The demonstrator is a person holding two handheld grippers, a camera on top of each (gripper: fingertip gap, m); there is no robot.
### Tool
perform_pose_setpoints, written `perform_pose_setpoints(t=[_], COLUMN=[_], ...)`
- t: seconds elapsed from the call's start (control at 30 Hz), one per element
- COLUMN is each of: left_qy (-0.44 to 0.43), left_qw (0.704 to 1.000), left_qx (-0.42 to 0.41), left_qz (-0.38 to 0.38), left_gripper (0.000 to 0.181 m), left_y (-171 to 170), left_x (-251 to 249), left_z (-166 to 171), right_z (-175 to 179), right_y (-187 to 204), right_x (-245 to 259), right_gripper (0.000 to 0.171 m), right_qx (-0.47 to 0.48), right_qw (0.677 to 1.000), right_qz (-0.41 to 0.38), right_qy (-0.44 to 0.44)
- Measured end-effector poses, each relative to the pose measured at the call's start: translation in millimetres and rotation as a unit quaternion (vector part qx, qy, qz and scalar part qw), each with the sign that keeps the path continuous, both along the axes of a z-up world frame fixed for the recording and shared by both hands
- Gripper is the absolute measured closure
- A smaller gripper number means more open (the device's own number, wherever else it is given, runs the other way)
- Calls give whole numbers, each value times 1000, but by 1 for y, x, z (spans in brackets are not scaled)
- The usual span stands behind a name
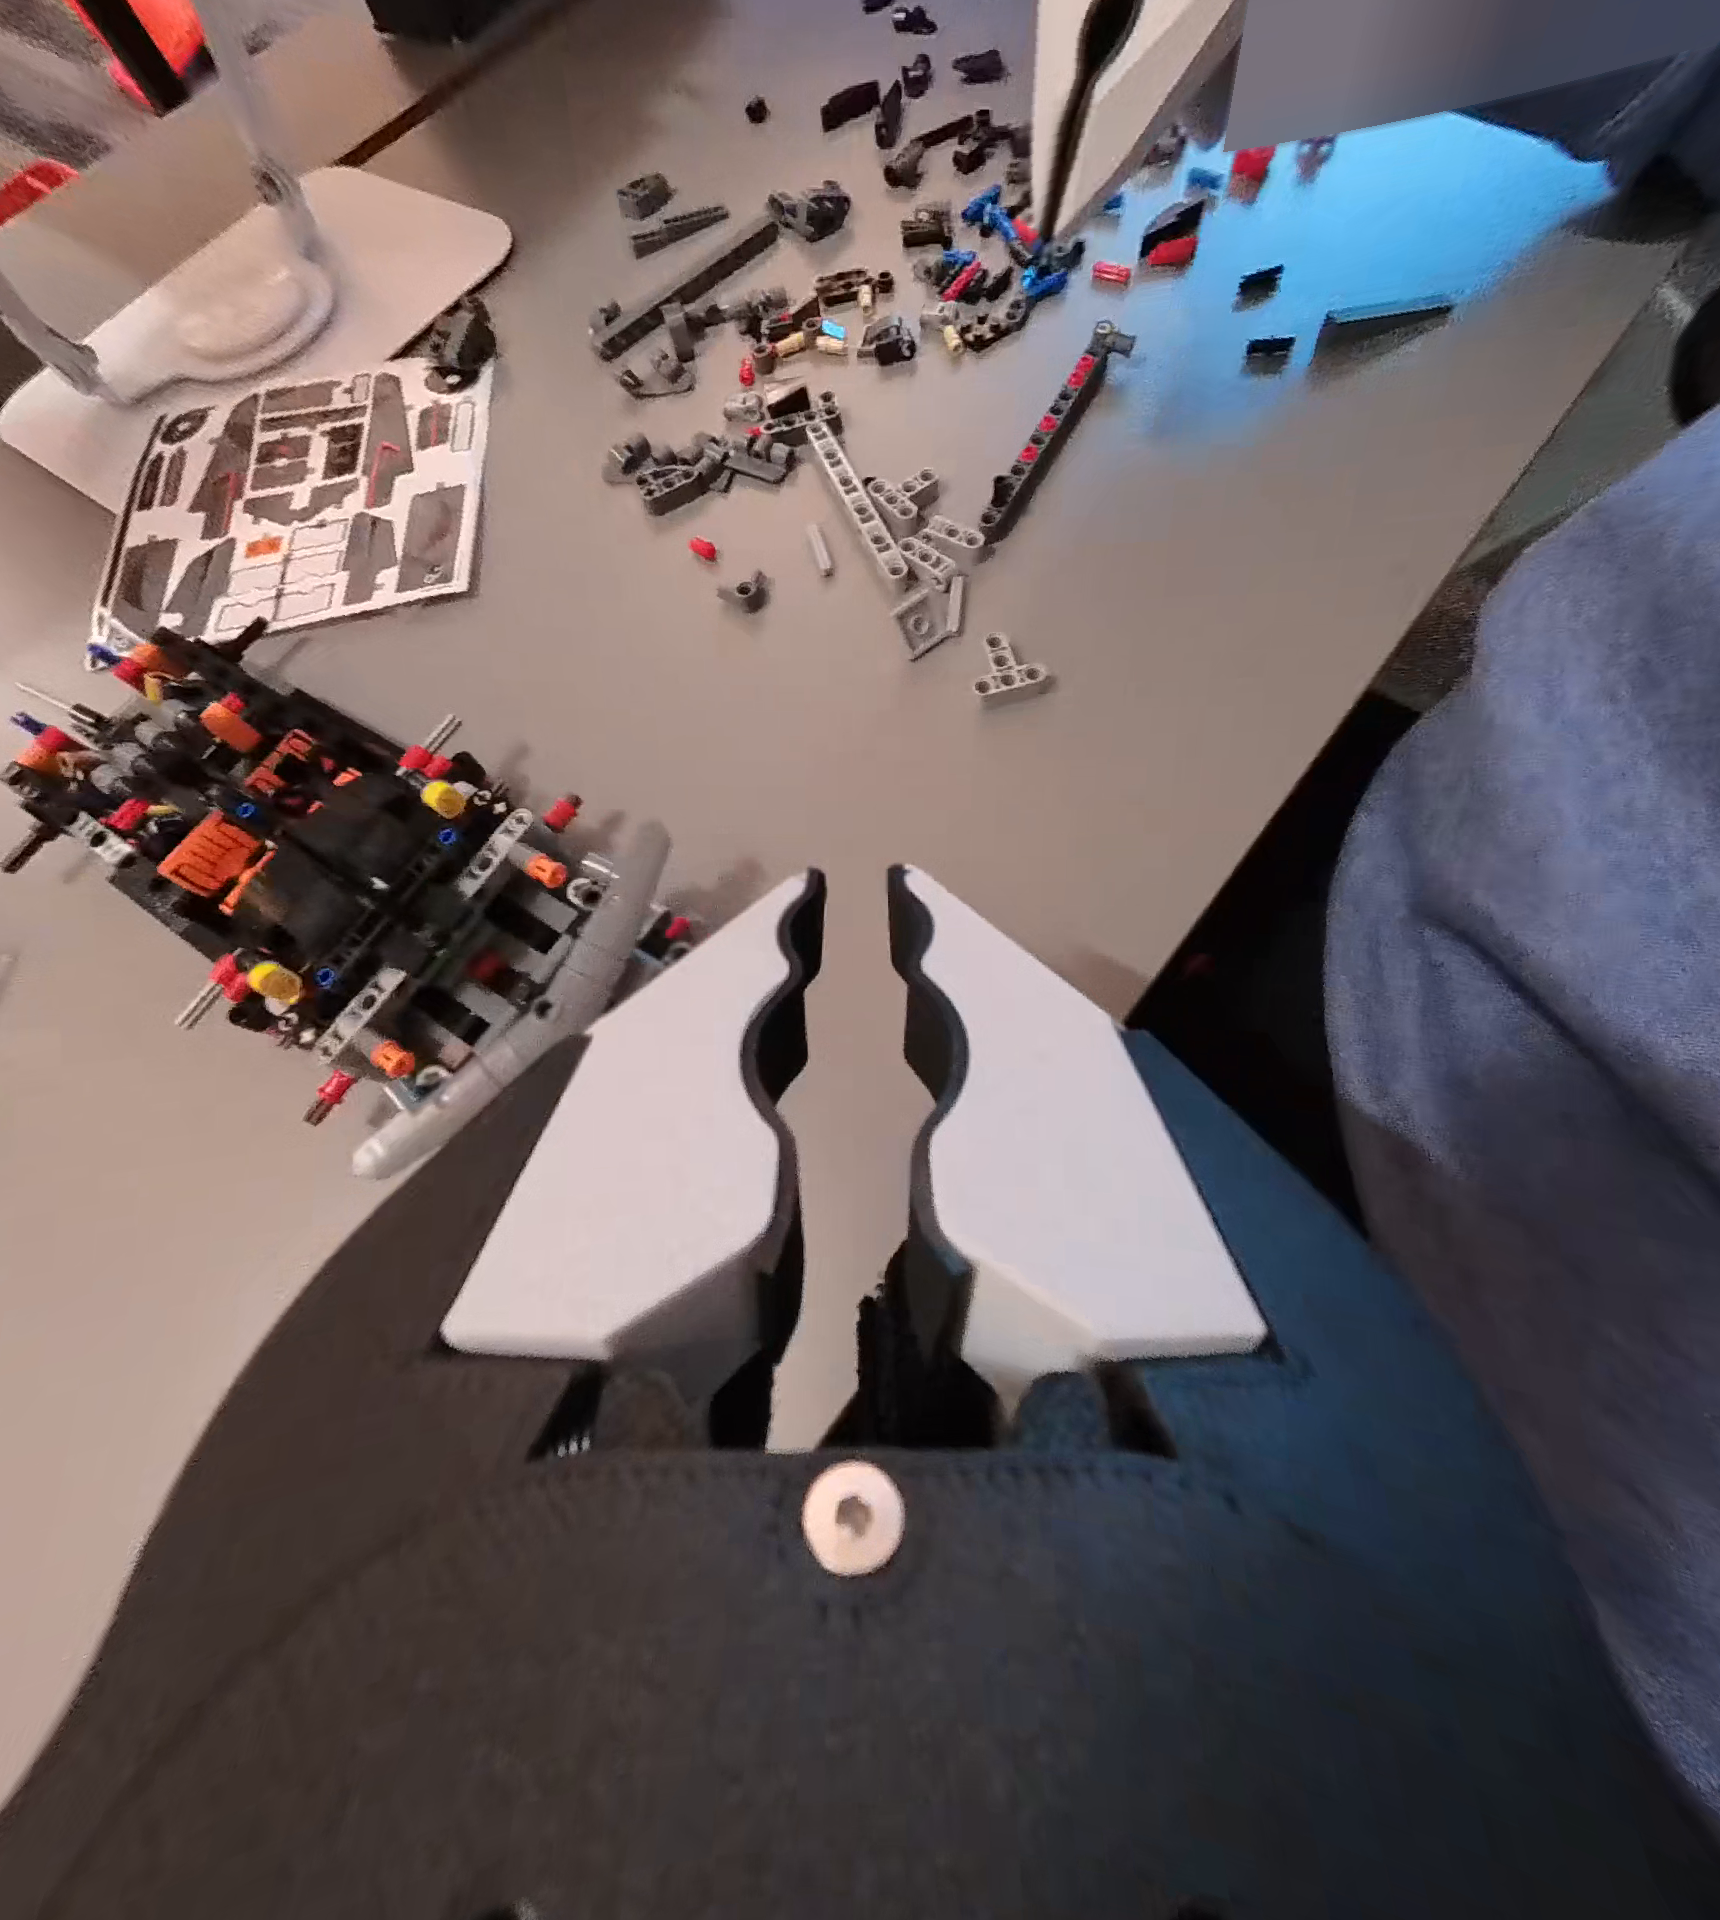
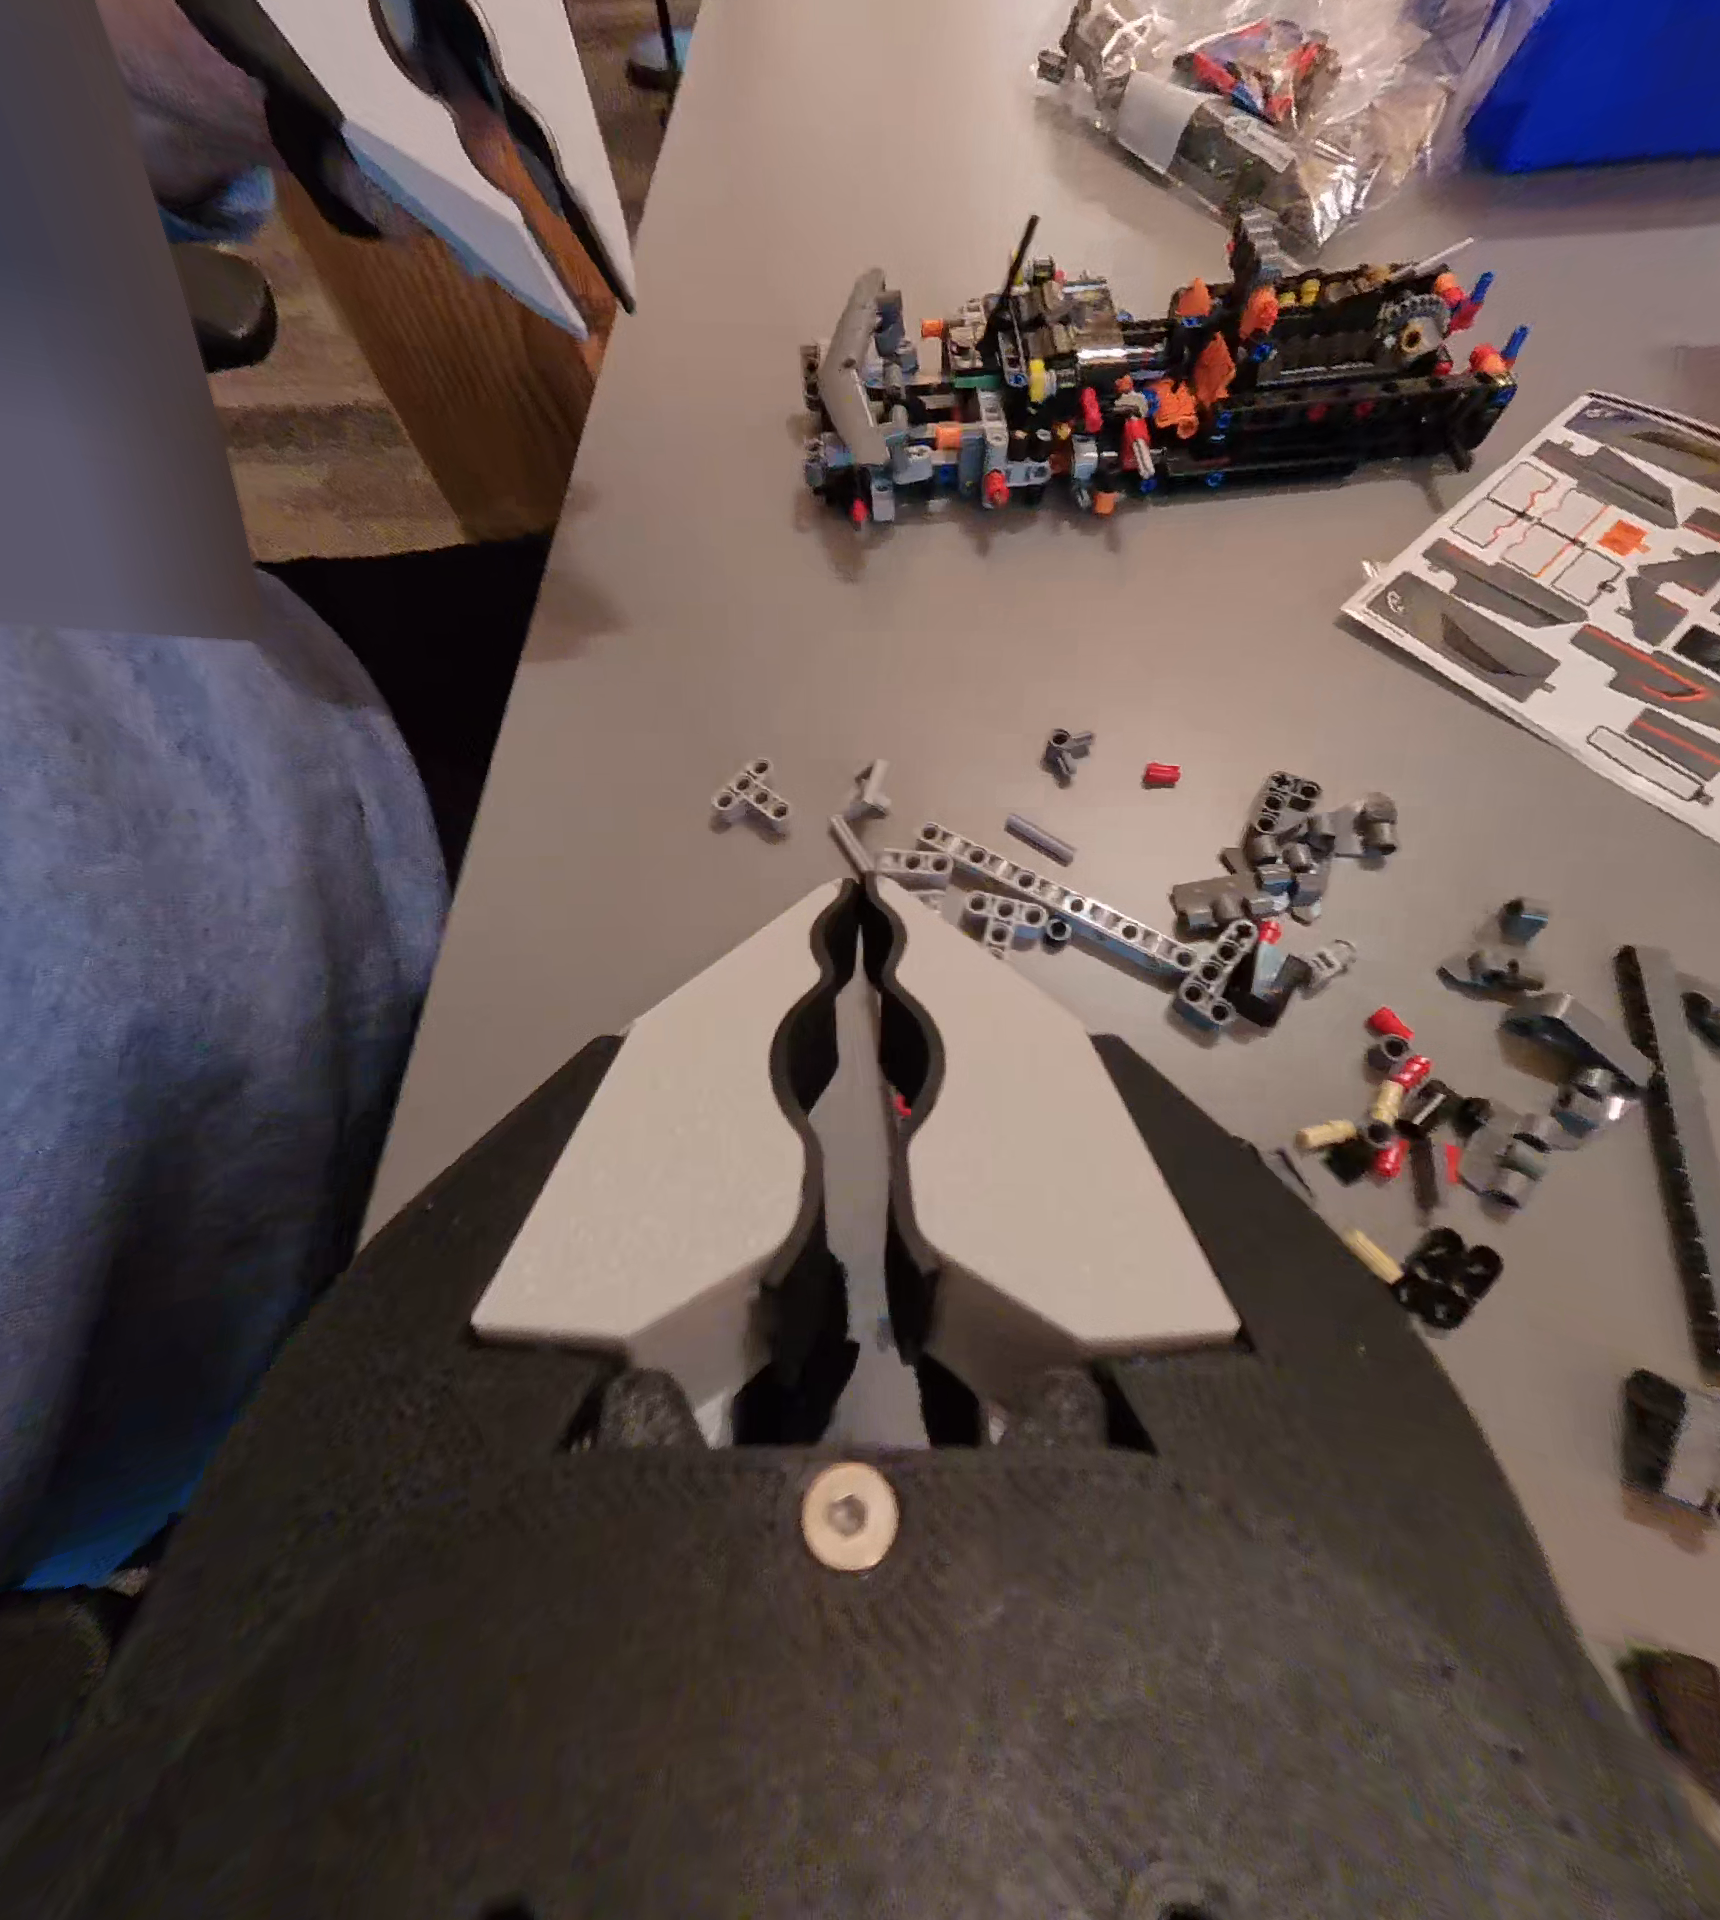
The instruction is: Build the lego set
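Note:
The part-built lego model (image 1: 295, 873), black with orange, red and yellow parts, lies on the grey table (image 1: 939, 790) left of my left gripper (image 1: 856, 878). That gripper is open by a narrow gap and empty, above the table's near edge. Loose grey, black, red and blue pieces (image 1: 887, 312) lie scattered farther off. My right gripper (image 2: 861, 888) is shut, and nothing shows between its tips. It hovers by grey beams (image 2: 1053, 914) and a thin grey pin (image 2: 840, 836). The model also shows in the right wrist view (image 2: 1147, 405). Each gripper appears in the other's view (image 1: 1043, 234) (image 2: 607, 312).
A sticker sheet (image 1: 305, 499) (image 2: 1614, 603) lies beside the model. A white monitor stand (image 1: 243, 301) is behind it. A clear bag of pieces (image 2: 1240, 94) and a blue box (image 2: 1666, 83) sit at the far end. A person's blue-clad leg (image 1: 1614, 935) is along the table edge. Some 20 cm of space lies between my two pairs of fingers. The part-built lego model (image 1: 295, 873) sits 15 cm or so from the ends of my left fingers.

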State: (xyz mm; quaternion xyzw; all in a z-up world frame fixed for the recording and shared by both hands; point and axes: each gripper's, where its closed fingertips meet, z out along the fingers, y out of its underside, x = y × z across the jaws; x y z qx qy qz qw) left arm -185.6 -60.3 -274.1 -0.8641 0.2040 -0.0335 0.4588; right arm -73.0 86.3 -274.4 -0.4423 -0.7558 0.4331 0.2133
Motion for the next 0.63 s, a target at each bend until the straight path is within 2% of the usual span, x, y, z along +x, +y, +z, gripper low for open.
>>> perform_pose_setpoints(t=[0.2, 0.37, 0.63], left_qy=[13, -16, 0], left_qw=[1000, 999, 999], left_qx=[-7, -19, -24], left_qz=[-26, -27, -26], left_gripper=[171, 172, 173], left_y=[-13, -20, -39], left_x=[27, 39, 56], left_z=[-6, -16, -22], right_z=[13, 25, 39], right_y=[-24, -43, -92], right_x=[10, 8, 33], right_gripper=[171, 171, 171], right_qx=[25, 19, 15], right_qw=[1000, 999, 997], right_qz=[13, 30, 62], right_qy=[13, 32, 50])
